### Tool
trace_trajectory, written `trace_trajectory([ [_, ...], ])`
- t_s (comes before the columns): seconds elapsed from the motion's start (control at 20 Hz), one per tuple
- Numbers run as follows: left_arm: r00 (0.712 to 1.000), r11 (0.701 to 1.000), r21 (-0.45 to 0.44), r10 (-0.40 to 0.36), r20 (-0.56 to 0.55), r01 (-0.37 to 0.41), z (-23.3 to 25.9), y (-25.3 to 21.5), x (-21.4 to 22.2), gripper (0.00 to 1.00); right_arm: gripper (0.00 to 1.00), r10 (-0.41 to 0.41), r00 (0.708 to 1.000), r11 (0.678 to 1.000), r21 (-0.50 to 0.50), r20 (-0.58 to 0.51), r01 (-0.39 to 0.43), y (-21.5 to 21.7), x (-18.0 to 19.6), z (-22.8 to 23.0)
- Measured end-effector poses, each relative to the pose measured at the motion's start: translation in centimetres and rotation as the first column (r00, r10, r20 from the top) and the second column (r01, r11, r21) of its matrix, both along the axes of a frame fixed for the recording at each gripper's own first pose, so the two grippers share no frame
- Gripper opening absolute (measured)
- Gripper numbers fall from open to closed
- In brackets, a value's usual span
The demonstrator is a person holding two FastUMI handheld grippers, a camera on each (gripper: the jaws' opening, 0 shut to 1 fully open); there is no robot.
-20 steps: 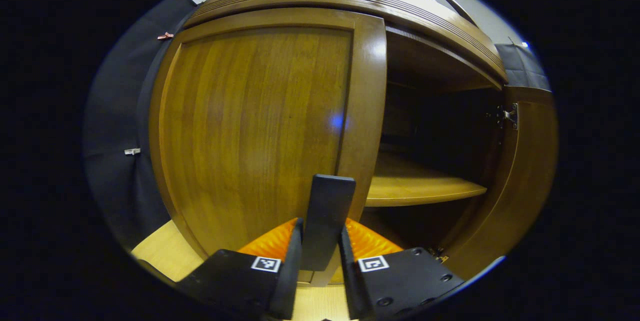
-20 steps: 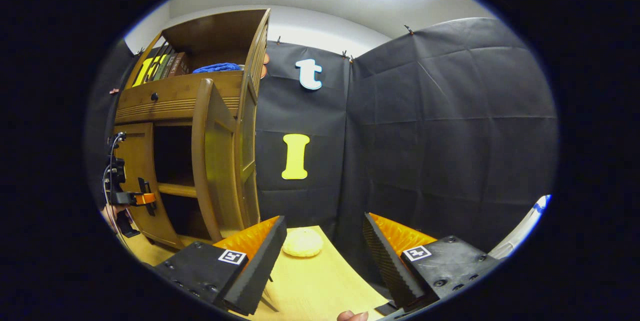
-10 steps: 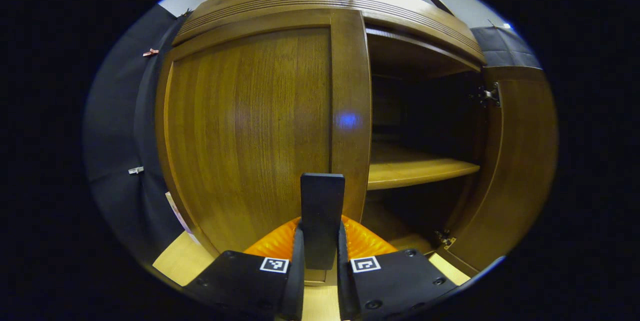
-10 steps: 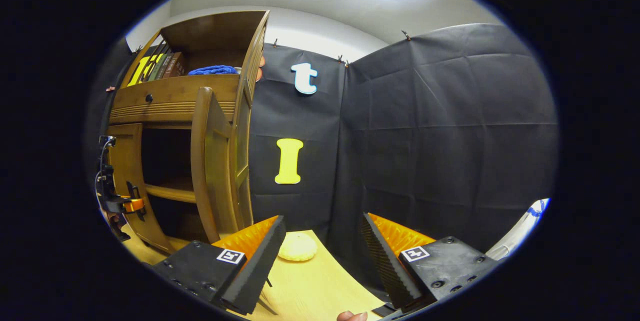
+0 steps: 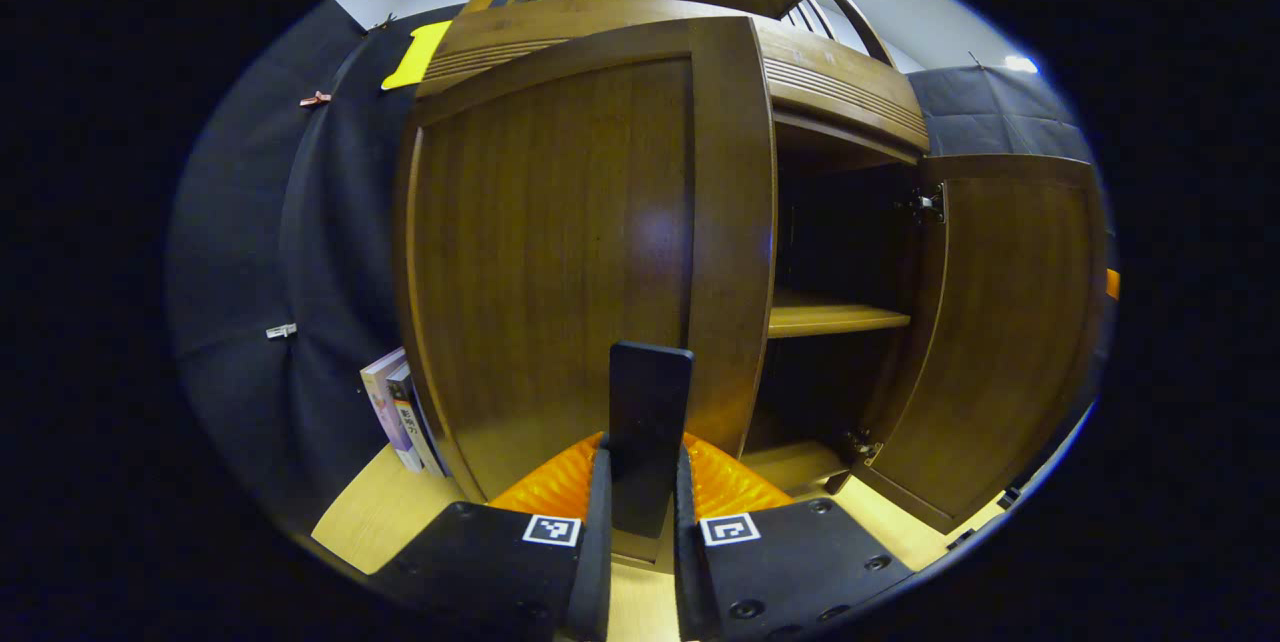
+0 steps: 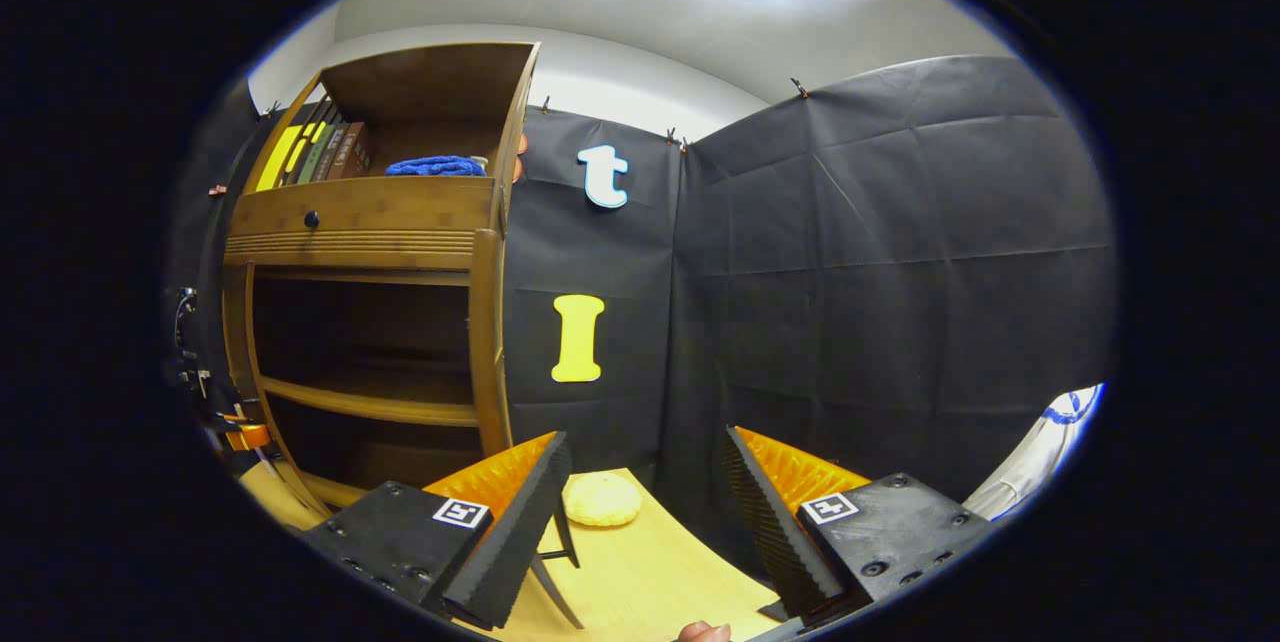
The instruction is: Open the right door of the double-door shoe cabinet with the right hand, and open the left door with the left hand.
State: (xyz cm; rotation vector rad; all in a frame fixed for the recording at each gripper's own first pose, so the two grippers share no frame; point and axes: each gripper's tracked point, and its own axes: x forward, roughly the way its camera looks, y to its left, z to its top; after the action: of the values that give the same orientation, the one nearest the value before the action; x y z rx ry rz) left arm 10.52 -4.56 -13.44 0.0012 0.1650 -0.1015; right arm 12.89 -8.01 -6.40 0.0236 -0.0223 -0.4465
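At the cabinet (image 6: 370, 252) front, left tongs (image 5: 640, 482) clamp the left door's handle (image 5: 648, 422), now swung wider; right door (image 5: 1000, 322) hangs open, right tongs (image 6: 645, 502) spread empty.

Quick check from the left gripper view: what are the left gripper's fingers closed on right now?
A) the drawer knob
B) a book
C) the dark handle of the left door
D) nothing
C: the left gripper is closed with both fingers pressing on the upright dark handle at the free edge of the left door.
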Motion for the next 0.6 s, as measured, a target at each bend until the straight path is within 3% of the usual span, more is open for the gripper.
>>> trace_trajectory([
  [0.05, 1.000, 1.000, -0.002, 0.004, 0.001, -0.004, 0.0, 0.6, -0.9, 0.29, 0.94, 0.006, 1.000, 1.000, 0.007, 0.002, -0.006, 0.6, -0.3, 0.1],
  [0.35, 0.998, 0.998, 0.005, 0.063, 0.016, -0.063, 0.3, 5.6, -5.9, 0.26, 0.97, 0.054, 0.999, 0.997, 0.059, 0.002, -0.054, 3.7, -1.2, -0.3],
  [0.55, 0.992, 0.992, -0.001, 0.127, 0.018, -0.127, 0.3, 9.1, -8.1, 0.22, 0.93, 0.104, 0.994, 0.987, 0.122, 0.021, -0.106, 6.7, 0.1, -0.3],
  [0.6, 0.990, 0.990, -0.006, 0.143, 0.018, -0.143, 0.3, 9.8, -8.6, 0.20, 0.96, 0.118, 0.993, 0.984, 0.132, 0.023, -0.120, 7.3, 0.3, -0.3],
])
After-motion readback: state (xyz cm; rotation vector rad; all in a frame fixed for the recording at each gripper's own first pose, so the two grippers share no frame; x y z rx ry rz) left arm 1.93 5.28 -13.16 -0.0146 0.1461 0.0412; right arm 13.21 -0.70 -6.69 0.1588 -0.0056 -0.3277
